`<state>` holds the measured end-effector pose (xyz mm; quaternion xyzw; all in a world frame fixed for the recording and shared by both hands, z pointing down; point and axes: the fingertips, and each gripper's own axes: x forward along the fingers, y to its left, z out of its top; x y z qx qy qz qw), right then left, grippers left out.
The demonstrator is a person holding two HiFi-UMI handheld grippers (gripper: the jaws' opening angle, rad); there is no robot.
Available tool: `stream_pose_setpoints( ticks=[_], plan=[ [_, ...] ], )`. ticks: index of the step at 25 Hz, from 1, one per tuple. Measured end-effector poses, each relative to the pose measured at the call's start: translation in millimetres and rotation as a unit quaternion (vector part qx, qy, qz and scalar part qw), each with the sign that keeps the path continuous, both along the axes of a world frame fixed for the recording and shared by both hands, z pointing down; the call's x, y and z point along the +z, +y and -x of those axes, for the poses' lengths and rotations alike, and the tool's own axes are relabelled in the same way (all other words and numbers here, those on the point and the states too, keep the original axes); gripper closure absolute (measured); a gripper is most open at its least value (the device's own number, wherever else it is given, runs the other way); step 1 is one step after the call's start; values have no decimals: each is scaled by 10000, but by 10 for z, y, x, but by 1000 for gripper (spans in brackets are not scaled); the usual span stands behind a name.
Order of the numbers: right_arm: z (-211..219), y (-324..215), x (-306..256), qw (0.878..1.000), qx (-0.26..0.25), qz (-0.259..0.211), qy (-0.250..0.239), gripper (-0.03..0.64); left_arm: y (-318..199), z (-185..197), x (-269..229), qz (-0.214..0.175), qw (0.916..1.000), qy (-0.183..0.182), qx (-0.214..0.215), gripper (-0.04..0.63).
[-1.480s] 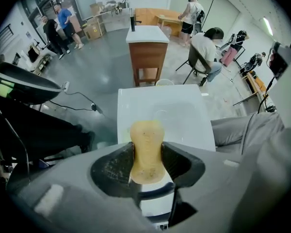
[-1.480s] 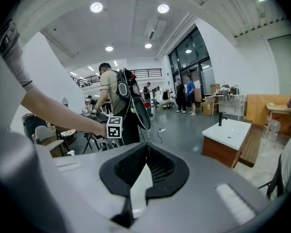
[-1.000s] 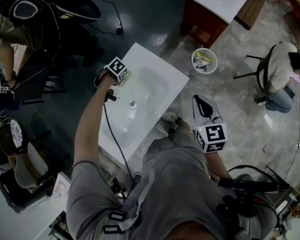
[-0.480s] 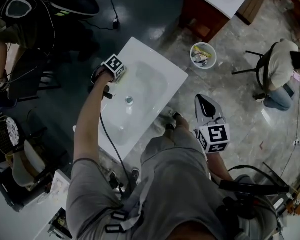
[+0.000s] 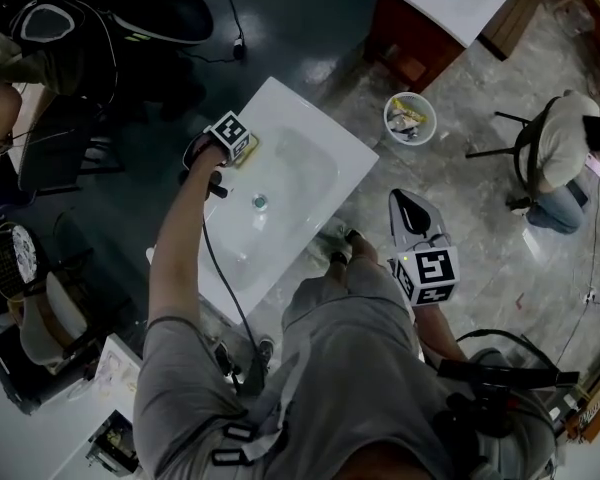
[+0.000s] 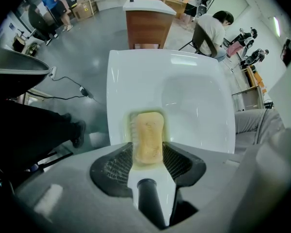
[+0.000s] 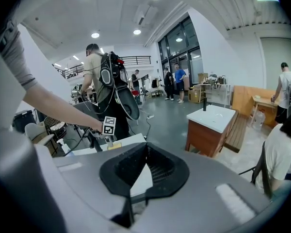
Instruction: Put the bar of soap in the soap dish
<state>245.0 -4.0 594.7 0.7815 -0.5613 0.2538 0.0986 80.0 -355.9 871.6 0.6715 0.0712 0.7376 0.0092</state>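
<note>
The bar of soap (image 6: 148, 137) lies in the yellow-green soap dish (image 6: 126, 123) on the near corner of the white sink (image 6: 199, 106). The left gripper (image 6: 148, 148) points down at it, pads against its sides, jaws just easing open. The right gripper (image 7: 145, 152) hangs apart, jaws together, empty

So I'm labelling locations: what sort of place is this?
Probably a workshop or test hall, not a bathroom: a white basin stands on a concrete floor, a second basin tops a wooden cabinet, and a person wears a backpack rig.
</note>
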Motion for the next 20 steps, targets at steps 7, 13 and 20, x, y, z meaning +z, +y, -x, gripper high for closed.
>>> stream_pose_setpoints(
  ticks=[7, 13, 20],
  plan=[
    [59, -109, -54, 9999, -129, -26, 7, 615, -19, -83, -147, -117, 9997, 209, 37, 407],
    [74, -265, -123, 9993, -325, -164, 84, 615, -50, -469, -568, -441, 9846, 1629, -449, 408],
    [238, -625, -397, 9951, -845, -456, 254, 615, -9, -718, -1835, -1177, 9094, 3897, -853, 410]
  ],
)
